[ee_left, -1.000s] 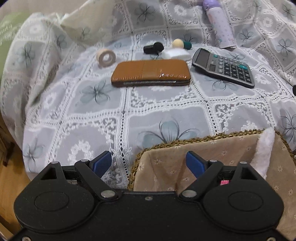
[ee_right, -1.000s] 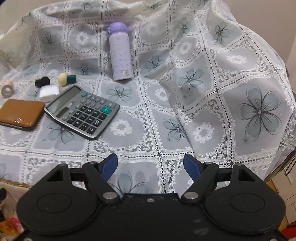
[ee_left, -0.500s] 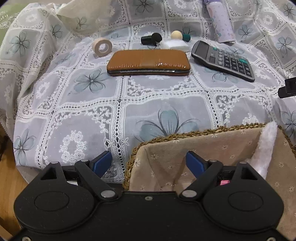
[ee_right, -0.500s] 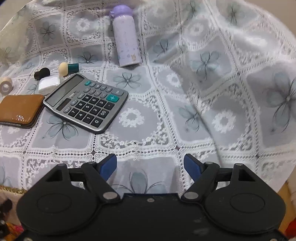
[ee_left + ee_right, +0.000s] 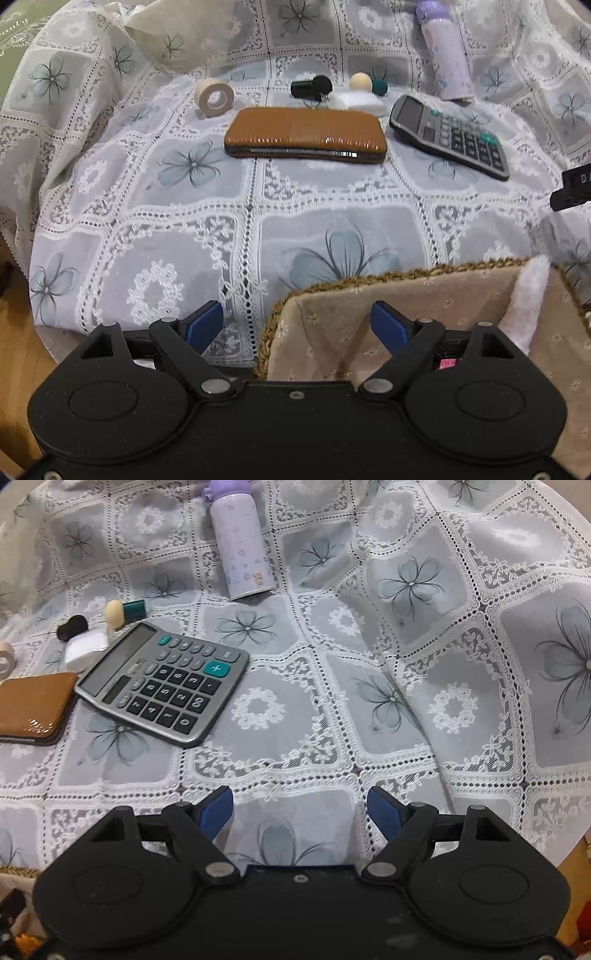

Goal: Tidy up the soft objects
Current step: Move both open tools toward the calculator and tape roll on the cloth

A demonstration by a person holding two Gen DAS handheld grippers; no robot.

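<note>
Both the left gripper [image 5: 297, 326] and right gripper [image 5: 300, 808] had wide, empty jaws; the grey desk calculator [image 5: 162, 683] lay just right of the brown leather wallet [image 5: 306, 133].

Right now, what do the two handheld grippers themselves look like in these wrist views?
Both look alike. The left gripper and right gripper each have a matte black body with two round disc-shaped housings, angled black linkage arms with silver pivot screws, and blue pads on the fingers. A small pink marking shows behind the left one's linkage. No cables, hands or sleeves are visible.
</note>
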